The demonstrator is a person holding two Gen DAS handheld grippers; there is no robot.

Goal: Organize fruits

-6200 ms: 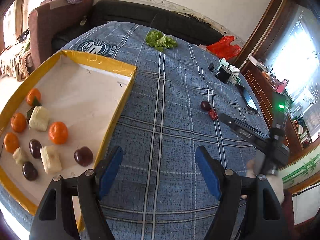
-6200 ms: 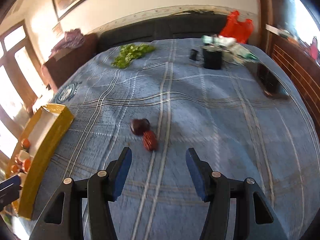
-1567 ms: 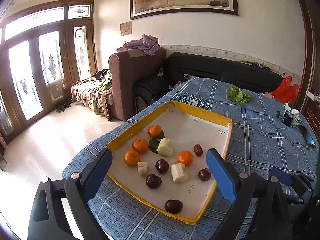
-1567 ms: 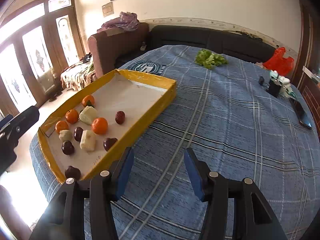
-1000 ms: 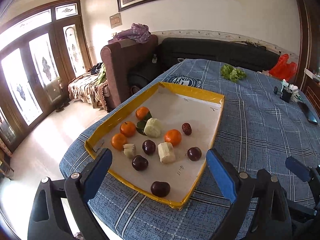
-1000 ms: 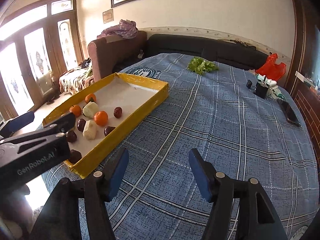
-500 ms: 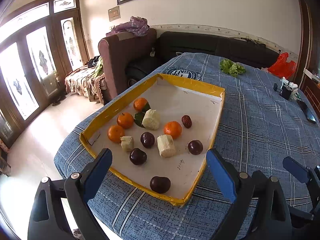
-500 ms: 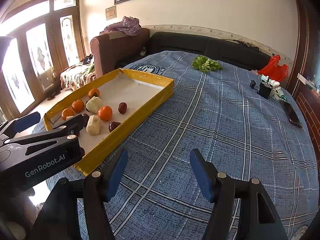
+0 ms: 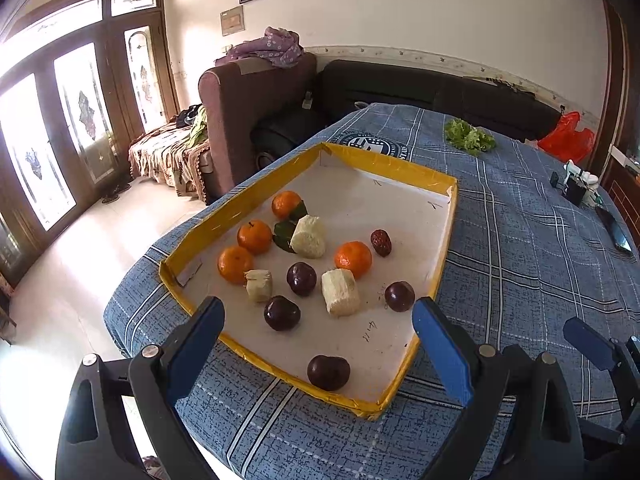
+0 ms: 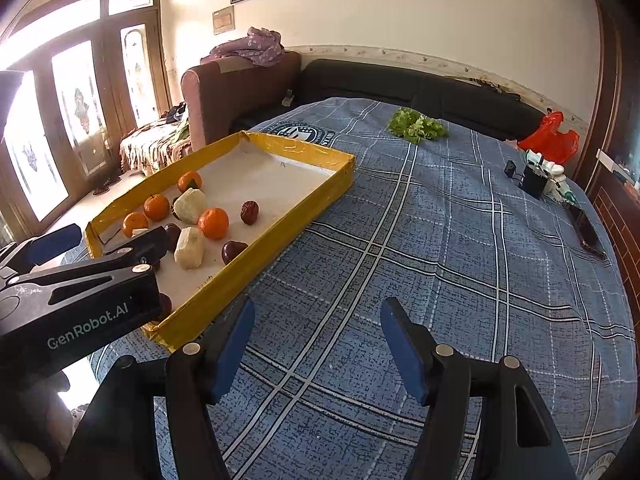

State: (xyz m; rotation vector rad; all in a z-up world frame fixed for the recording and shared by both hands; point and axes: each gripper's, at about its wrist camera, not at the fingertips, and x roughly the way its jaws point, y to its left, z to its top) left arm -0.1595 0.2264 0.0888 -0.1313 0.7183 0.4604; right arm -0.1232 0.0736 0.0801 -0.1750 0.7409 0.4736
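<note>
Inside the yellow tray (image 9: pixel 439 276) near the surface's edge lie all the fruits (image 9: pixel 353 259); both my jaws gape empty. Nudging the rim risks tipping it floorward.

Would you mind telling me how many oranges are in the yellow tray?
4: far orange, second orange, nearest orange along the left side, and middle orange. None seem hidden.

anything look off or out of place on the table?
Mostly tidy: the fruit sits loose inside the yellow tray, unsorted by kind. A bunch of leafy greens lies alone on the tablecloth, apart from the tray. Nothing spilled or damaged.
</note>
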